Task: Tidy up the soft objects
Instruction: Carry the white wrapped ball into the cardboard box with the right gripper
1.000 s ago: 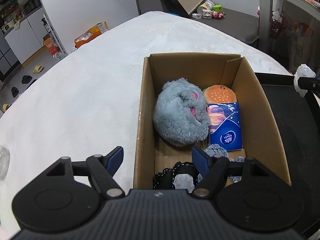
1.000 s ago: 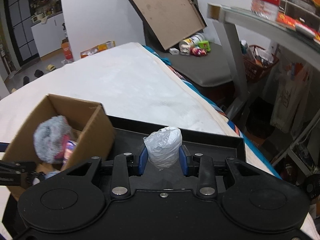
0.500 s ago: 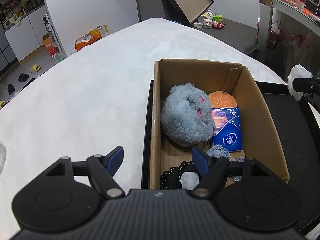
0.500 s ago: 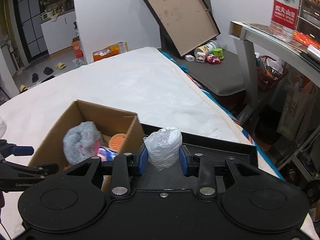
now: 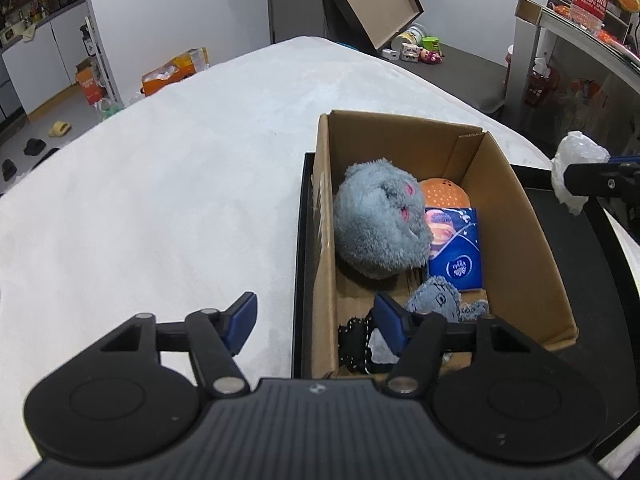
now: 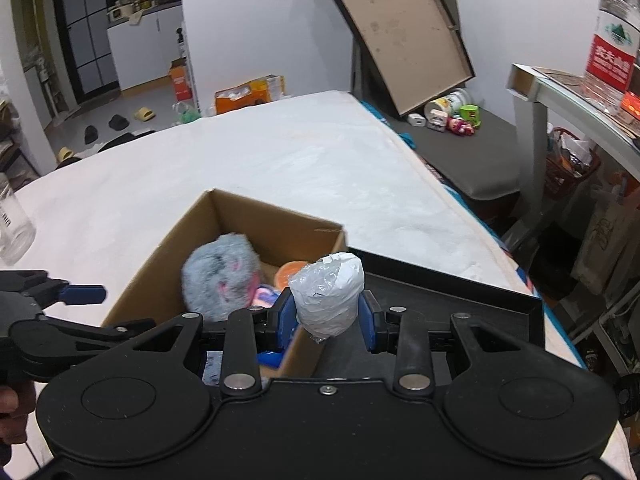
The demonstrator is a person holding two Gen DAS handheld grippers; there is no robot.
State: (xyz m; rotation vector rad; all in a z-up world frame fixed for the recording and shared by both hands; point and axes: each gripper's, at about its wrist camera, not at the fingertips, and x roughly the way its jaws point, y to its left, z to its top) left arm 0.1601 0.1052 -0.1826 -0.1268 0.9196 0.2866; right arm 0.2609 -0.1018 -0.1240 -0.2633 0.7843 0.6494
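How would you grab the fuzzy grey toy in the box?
From above, through the open top of the cardboard box. Close the claw across the round middle of the fuzzy grey toy: its rounded top is bare, while the box wall and blue packet crowd its sides.

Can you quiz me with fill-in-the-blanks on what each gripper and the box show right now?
The right gripper is shut on a white ____.
The left gripper is ____ and holds nothing.
The grey plush toy lies inside the cardboard ____.
The box stands on a ____ tray.

Missing words: wad; open; box; black
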